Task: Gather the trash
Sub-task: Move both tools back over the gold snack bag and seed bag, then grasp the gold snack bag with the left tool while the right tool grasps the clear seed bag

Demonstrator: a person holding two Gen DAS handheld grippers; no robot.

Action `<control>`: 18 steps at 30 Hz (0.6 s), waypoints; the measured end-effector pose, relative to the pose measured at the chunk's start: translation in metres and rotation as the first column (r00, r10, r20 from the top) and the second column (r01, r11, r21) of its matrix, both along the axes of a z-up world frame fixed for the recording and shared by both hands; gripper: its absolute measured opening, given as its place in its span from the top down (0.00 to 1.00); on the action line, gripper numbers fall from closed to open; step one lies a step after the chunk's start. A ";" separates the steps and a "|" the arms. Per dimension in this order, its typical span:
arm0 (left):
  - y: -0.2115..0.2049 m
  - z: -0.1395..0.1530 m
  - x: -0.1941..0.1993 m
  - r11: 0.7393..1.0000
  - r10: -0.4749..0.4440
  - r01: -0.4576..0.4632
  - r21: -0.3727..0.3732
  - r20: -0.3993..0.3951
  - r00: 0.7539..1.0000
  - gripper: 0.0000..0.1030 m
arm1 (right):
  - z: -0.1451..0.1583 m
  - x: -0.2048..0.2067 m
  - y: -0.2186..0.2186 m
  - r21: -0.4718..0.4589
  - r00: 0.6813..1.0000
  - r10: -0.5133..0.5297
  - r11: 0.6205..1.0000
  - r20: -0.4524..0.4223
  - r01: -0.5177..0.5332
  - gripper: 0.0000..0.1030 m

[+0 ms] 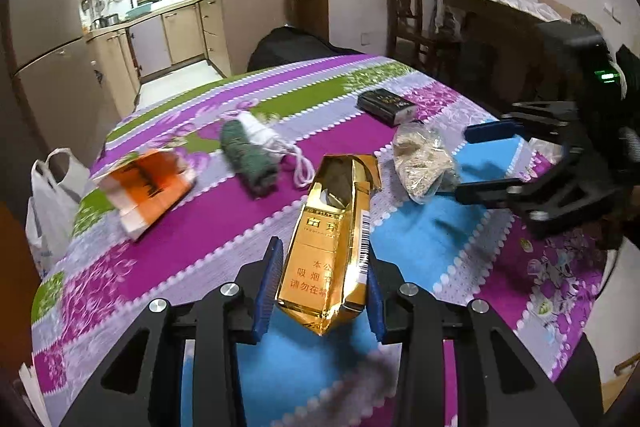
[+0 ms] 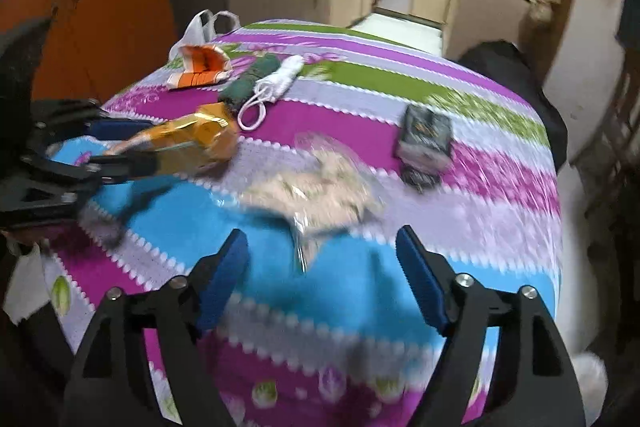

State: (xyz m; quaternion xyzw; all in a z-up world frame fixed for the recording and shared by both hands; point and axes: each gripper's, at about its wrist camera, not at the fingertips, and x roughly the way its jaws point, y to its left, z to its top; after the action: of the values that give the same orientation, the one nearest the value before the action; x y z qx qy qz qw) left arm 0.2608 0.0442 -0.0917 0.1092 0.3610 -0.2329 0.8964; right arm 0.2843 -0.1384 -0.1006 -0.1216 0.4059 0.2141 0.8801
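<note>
surface (image 1: 224,227) fills both views, draped in a striped cloth of purple, green, lilac and blue, and it serves as the landmark for everything else. white plastic bag (image 1: 52,195) hangs just off the surface's far left edge, beside the orange carton. left gripper (image 1: 320,283) sits over the near blue stripe of the surface, its fingers (image 1: 268,283) pressed against both sides of the gold cigarette pack (image 1: 332,235); the pack is crumpled, torn open at its far end, and seems lifted off the cloth, as the right wrist view also suggests (image 2: 188,143). right gripper (image 2: 320,267) hovers above the blue patch at the surface's right side with its fingers (image 2: 224,267) spread wide, nothing between them; the clear bag of beige crumbs (image 2: 320,183) lies on the cloth just ahead of it, blurred. orange carton (image 1: 144,187) lies crushed near the surface's left edge. rolled green cloth (image 1: 248,155) rests at the surface's middle, touching the white cord bundle (image 1: 272,139), whose loop trails toward the gold pack. dark cigarette box (image 1: 386,107) lies flat toward the far side of the surface, apart from the rest.
</note>
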 end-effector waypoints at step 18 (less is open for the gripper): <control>0.016 0.006 -0.018 0.995 0.010 -0.013 -0.094 -0.037 0.999 0.69 | -0.014 0.006 0.002 0.103 0.996 -0.044 0.993 -0.072 0.051 0.72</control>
State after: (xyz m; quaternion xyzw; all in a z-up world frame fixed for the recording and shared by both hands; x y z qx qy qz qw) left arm 0.2430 0.0606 -0.0854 0.0605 0.3666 -0.2464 0.8951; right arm 0.2899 -0.1363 -0.1148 -0.0580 0.4271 0.2180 0.8756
